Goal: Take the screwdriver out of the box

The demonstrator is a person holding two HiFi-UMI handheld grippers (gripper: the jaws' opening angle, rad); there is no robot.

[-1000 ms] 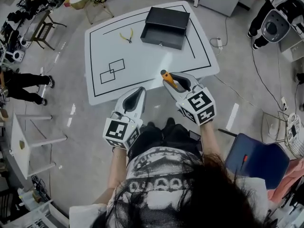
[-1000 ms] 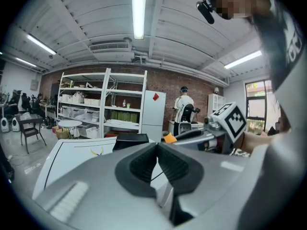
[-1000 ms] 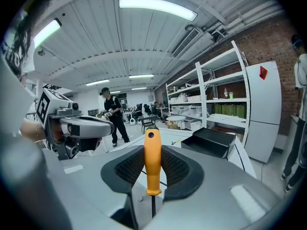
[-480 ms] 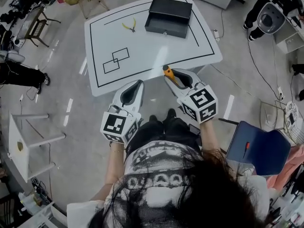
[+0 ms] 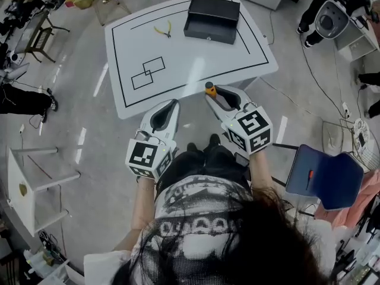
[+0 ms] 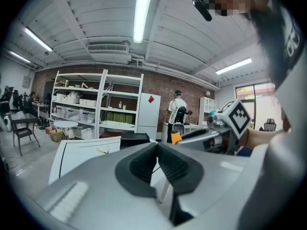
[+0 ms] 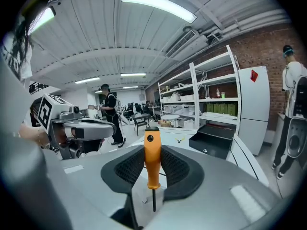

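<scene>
My right gripper [image 5: 217, 95] is shut on the orange handle of the screwdriver [image 5: 209, 89], just at the near edge of the white table [image 5: 178, 70]. In the right gripper view the screwdriver [image 7: 152, 162] stands upright between the black pads, handle up and thin shaft down. The left gripper [image 5: 171, 104] hangs beside it, off the table's near edge, with its pads [image 6: 144, 164] together and nothing between them. The open black box [image 5: 212, 18] sits at the table's far side, well away from both grippers.
Yellow-handled pliers [image 5: 162, 30] lie on the table left of the box. A blue chair [image 5: 323, 183] stands at my right and white stools [image 5: 35, 183] at my left. Shelving [image 6: 96, 109] and standing people [image 7: 109, 114] fill the room behind the table.
Both grippers have drawn back from the table together with me; the table and box now sit higher and farther off in the head view. The screwdriver stays in the right grip.
</scene>
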